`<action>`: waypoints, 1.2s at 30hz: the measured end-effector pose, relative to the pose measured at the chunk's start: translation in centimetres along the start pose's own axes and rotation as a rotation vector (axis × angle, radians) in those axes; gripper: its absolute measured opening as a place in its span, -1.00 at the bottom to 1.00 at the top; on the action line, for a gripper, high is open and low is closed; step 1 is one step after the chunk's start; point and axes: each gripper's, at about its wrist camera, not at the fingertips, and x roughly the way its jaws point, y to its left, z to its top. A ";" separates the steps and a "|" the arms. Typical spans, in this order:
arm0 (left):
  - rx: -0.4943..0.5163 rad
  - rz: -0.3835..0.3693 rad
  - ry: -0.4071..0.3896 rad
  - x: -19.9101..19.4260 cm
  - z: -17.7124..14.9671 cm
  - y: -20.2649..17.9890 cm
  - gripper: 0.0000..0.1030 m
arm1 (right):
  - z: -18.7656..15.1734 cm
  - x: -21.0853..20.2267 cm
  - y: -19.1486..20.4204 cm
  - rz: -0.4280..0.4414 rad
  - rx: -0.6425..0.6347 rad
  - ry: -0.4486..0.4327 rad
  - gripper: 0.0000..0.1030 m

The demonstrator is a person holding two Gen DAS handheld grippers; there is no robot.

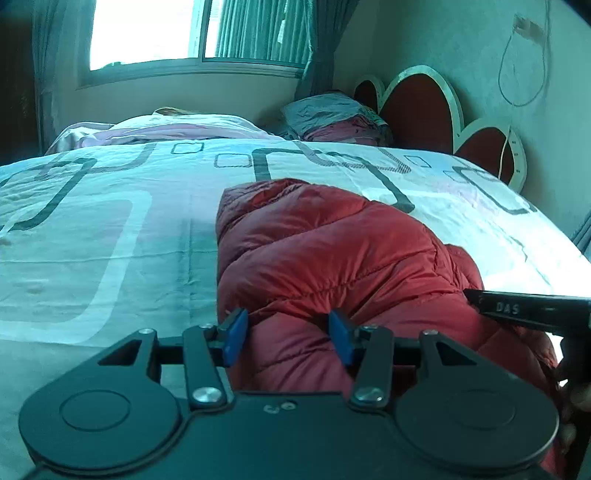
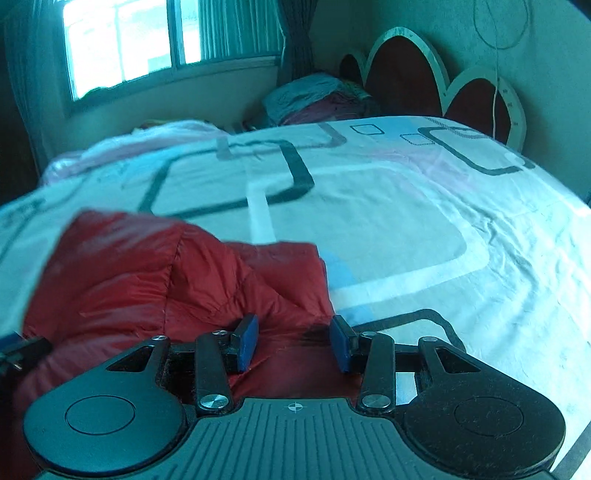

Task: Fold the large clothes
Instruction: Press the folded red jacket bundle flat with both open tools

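A red quilted puffer jacket [image 1: 332,251] lies bunched on the bed. In the left wrist view it fills the centre and right. My left gripper [image 1: 290,334] is open, its blue pads on either side of the jacket's near edge, with fabric bulging between them. In the right wrist view the jacket [image 2: 147,280] lies at lower left. My right gripper [image 2: 293,341] is open over the jacket's near right corner. Part of the right gripper also shows at the right edge of the left wrist view [image 1: 524,308].
The bed is covered by a white sheet [image 1: 110,229] with dark and pink line patterns. Folded bedding [image 1: 332,114] is piled at the far end by a red scalloped headboard [image 1: 421,107]. A window [image 1: 147,33] with curtains is behind.
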 end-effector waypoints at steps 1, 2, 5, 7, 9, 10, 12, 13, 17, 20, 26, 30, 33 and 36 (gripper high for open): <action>0.000 -0.004 0.005 0.2 0.0 0.1 -0.06 | -0.2 0.5 -0.2 -0.007 -0.001 0.007 -0.20; 0.001 -0.002 0.013 0.2 0.1 0.0 -0.06 | -0.2 0.8 -0.4 -0.006 0.008 0.018 -0.19; -0.019 0.007 0.037 -0.1 0.7 0.2 -0.05 | 0.2 0.5 -0.6 0.004 0.004 0.030 -0.19; -0.036 0.026 0.045 -0.5 1.0 0.4 0.09 | 0.5 -0.7 -1.0 0.028 0.022 0.022 -0.19; -0.048 0.039 0.042 -0.9 1.1 0.4 0.14 | 0.7 -2.6 -1.3 0.064 0.050 0.002 -0.19; -0.050 0.039 0.041 -1.2 1.1 0.4 0.14 | 0.7 -3.6 -1.4 0.083 0.048 -0.009 -0.19; -0.048 0.047 0.033 -2.0 1.2 0.2 0.15 | 0.6 -5.5 -1.3 0.108 0.024 -0.030 -0.19; -0.046 0.046 0.029 -2.5 1.2 0.1 0.15 | 0.4 -6.5 -1.3 0.121 0.011 -0.040 -0.19; -0.058 0.023 0.017 -5.0 0.7 -0.3 0.18 | -1.3 -10.0 -1.8 0.167 -0.018 -0.054 -0.19; -0.067 -0.006 0.008 -7.1 -0.2 -0.5 0.19 | -3.0 -12.1 -2.3 0.194 -0.037 -0.052 -0.19; -0.048 -0.019 0.035 -8.8 -3.3 -1.2 0.18 | -5.9 -13.6 -3.0 0.220 -0.059 -0.007 -0.19; -0.046 -0.010 0.040 -8.4 -4.0 -1.3 0.18 | -7.2 -13.3 -3.7 0.217 -0.033 0.026 -0.19; -0.031 -0.007 0.046 -8.1 -4.1 -1.4 0.17 | -8.0 -12.5 -4.0 0.204 -0.027 0.069 -0.19; -0.033 -0.009 0.046 -8.3 -4.2 -1.4 0.17 | -8.1 -13.0 -4.4 0.217 -0.014 0.055 -0.19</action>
